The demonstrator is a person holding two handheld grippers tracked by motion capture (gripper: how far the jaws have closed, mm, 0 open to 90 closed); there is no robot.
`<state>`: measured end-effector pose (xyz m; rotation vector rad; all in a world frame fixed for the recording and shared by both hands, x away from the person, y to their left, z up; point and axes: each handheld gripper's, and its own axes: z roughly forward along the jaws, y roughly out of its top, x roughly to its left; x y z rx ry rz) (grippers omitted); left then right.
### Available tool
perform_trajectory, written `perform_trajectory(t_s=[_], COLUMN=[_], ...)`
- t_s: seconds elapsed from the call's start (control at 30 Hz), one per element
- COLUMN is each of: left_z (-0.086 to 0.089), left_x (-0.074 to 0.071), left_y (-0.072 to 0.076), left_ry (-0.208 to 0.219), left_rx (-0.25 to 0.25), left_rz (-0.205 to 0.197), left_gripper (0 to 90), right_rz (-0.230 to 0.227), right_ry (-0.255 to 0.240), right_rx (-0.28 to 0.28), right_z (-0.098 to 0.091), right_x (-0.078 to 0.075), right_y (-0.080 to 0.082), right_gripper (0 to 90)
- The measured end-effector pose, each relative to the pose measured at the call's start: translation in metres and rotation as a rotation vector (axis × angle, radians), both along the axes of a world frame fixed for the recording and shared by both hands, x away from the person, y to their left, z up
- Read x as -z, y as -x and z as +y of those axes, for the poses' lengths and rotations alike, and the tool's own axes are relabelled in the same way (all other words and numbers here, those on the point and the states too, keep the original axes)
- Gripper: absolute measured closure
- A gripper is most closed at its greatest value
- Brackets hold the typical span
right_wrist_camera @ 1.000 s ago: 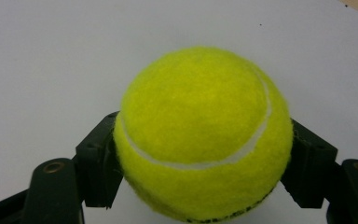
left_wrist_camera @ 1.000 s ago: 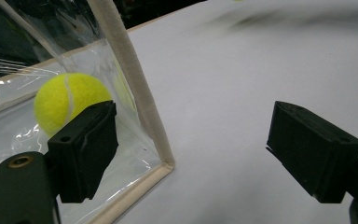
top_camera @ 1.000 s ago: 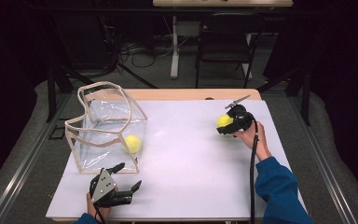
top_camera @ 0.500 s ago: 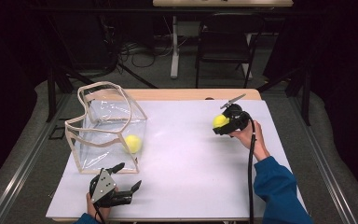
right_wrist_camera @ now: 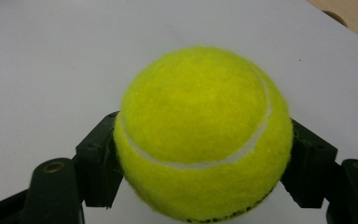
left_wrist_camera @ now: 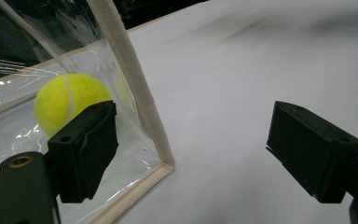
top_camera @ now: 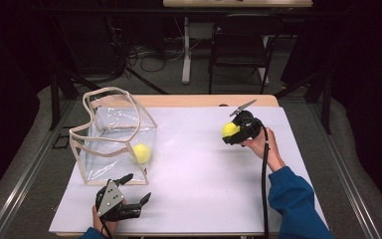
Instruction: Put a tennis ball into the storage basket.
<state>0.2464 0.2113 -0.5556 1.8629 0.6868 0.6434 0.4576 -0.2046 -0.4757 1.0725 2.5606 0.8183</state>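
**Plainly: held ball right, open bag left**

Clamped between the pads of the right gripper (top_camera: 230,133), the tennis ball (right_wrist_camera: 204,135) hangs above the white table (top_camera: 209,179) on its right side. Its likely goal, the clear bag (top_camera: 113,134), stands well apart to the left, mouth upward, with a second ball (top_camera: 141,153) inside. The left gripper (top_camera: 135,190), jaws apart and empty, rests just beside the bag's near corner. Judged from this, the right hand must travel leftward across the table.

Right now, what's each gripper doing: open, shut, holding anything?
Left gripper: open, holding nothing, beside the clear bag.
Right gripper: shut on a tennis ball, held above the table.
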Motion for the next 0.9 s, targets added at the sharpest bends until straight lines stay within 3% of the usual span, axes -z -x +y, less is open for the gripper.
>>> perform_trajectory(t_s=[0.9], left_z=[0.000], left_x=[0.000], left_y=[-0.001], left_ry=[0.000], left_rx=[-0.001], left_rz=[0.002], left_gripper=[16.0], right_rz=[-0.015], right_ry=[-0.006], right_rx=[-0.100], right_z=[0.034], right_x=[-0.014], right_y=[0.011], right_gripper=[26.0])
